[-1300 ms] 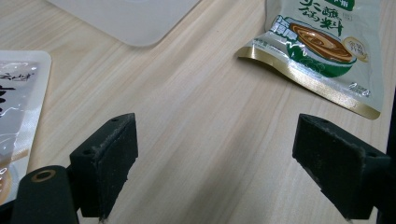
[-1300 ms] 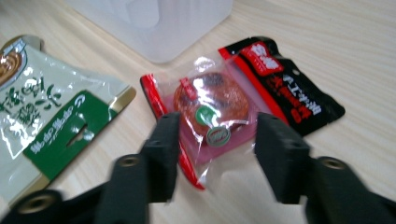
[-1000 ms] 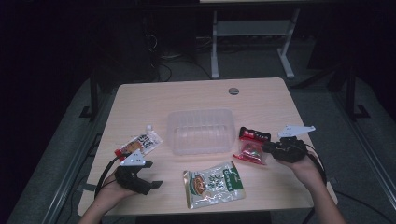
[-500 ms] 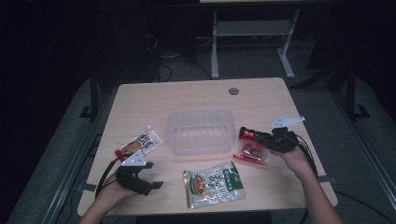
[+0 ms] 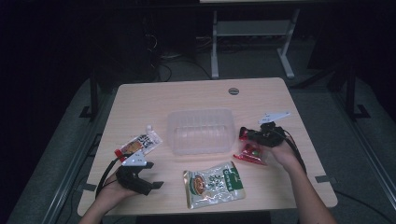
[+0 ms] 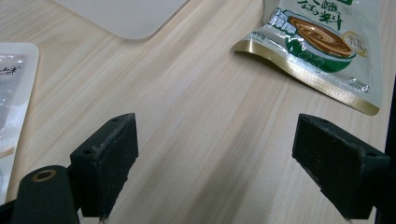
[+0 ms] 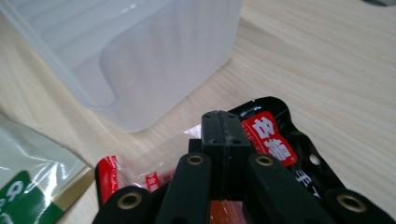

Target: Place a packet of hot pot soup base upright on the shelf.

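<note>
A clear plastic container (image 5: 201, 130) stands mid-table, also close ahead in the right gripper view (image 7: 140, 60). My right gripper (image 5: 256, 135) (image 7: 219, 123) is shut, with nothing visible between its pads. It hovers over a black-and-red packet (image 5: 243, 134) (image 7: 271, 140) and a clear red packet (image 5: 252, 153) (image 7: 109, 175) just right of the container. My left gripper (image 5: 148, 183) (image 6: 219, 158) rests open on the wood at the front left with nothing between its jaws. A green soup packet (image 5: 212, 184) (image 6: 322, 42) lies ahead of it.
A white-and-red packet (image 5: 140, 144) (image 6: 11, 93) lies left of the container. The table (image 5: 140, 102) has a cable hole (image 5: 233, 91) at the back. A metal stand (image 5: 252, 32) stands on the dark floor behind.
My right gripper has slid left towards the container, ending over the black-and-red packet. The left gripper and the other packets stayed put.
</note>
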A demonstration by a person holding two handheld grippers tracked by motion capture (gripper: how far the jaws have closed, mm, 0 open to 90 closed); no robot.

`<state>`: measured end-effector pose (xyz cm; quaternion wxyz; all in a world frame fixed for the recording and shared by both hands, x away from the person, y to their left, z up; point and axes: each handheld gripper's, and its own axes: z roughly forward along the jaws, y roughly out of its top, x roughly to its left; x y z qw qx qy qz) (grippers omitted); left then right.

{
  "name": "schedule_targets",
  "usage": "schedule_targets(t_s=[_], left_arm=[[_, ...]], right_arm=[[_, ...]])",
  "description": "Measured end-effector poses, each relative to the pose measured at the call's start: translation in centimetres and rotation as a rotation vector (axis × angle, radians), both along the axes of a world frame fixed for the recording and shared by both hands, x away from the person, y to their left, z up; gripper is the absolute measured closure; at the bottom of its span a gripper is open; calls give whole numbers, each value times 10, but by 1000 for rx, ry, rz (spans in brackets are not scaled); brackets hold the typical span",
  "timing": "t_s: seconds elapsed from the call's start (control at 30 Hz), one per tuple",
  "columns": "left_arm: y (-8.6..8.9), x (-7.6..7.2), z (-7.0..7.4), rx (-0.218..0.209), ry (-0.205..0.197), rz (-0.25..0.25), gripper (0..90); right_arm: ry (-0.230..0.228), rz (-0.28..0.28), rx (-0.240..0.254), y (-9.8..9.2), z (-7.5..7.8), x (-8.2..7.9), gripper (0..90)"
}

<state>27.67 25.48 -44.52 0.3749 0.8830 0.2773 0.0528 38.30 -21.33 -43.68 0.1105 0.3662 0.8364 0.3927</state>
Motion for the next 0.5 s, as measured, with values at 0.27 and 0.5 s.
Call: schedule_targets(t_s=[0.27,0.5], left_arm=[[0,0,0,4,2,-1,141],[0,0,-1,5,5,2,141]], right_arm=[[31,23,-44,11,-10,4,897],[37,30,-65,16,-14,5,897]])
